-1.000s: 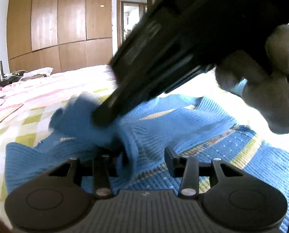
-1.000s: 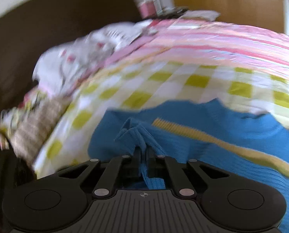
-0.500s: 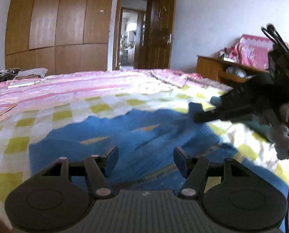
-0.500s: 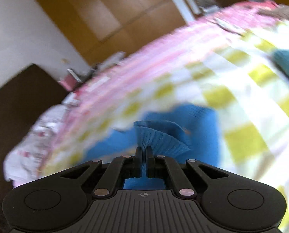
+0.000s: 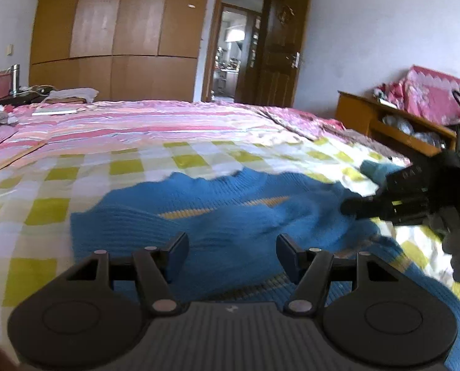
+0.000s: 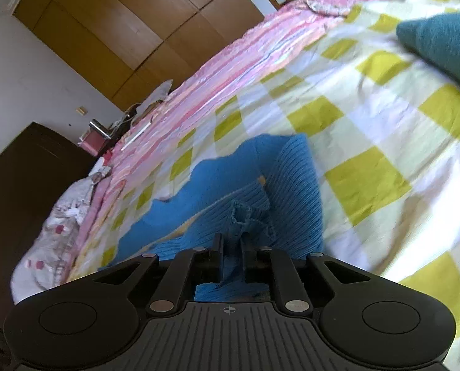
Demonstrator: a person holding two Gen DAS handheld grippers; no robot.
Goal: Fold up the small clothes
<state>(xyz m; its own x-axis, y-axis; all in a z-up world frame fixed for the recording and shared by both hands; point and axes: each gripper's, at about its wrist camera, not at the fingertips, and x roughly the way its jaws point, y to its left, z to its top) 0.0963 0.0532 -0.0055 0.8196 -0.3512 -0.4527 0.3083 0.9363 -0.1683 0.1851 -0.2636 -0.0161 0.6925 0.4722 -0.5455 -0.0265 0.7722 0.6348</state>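
On the checked bed [image 5: 75,173], the right hand-held gripper [image 6: 232,253] is pinching the blue sweater's [image 5: 230,213] sleeve at its far right edge, while the left hand-held gripper [image 5: 232,252] is hovering spread apart over its near hem.

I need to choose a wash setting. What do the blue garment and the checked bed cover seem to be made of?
Blue garment: a ribbed knit, likely wool or acrylic, matte; its ridges show. Checked bed cover: thin woven cloth, perhaps cotton, smooth and finely creased.
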